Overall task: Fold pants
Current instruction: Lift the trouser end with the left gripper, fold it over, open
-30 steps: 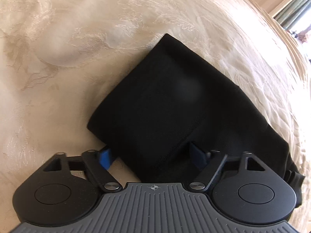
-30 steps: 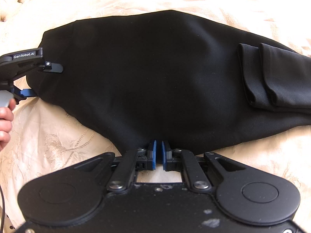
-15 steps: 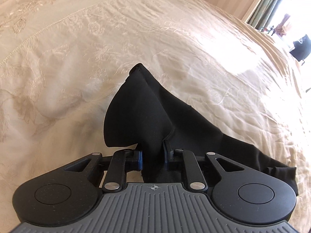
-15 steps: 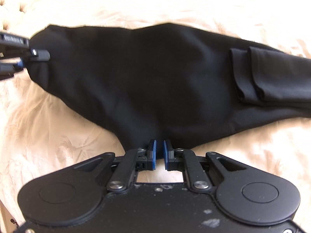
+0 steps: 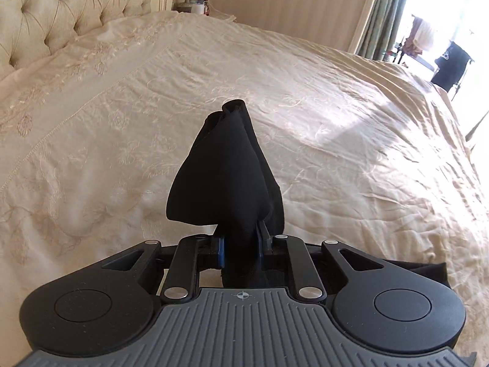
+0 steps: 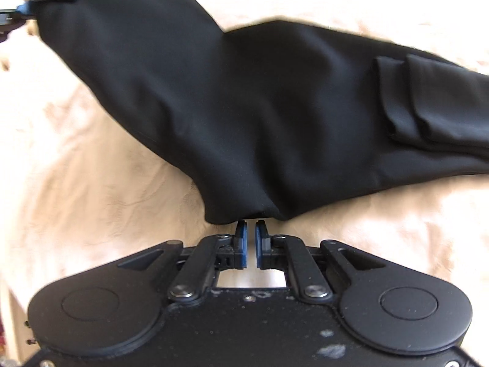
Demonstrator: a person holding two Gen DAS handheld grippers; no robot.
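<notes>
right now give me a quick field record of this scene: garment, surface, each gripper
garment: black pants, one end raised off the bed, cuffs folded over at right
surface: cream embroidered bedspread
left gripper: shut on bunched pants fabric, holding it up
right gripper: shut on the pants' near edge
background: tufted headboard, curtained window

The left gripper (image 5: 240,250) clamps bunched cloth; the right gripper (image 6: 250,232) pinches a hem (fingers nearly touching).

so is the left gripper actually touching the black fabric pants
Touching. The left wrist view shows the left gripper with its blue pads clamped on a bunched fold of the black fabric pants, lifted off the cream bedspread.
</notes>
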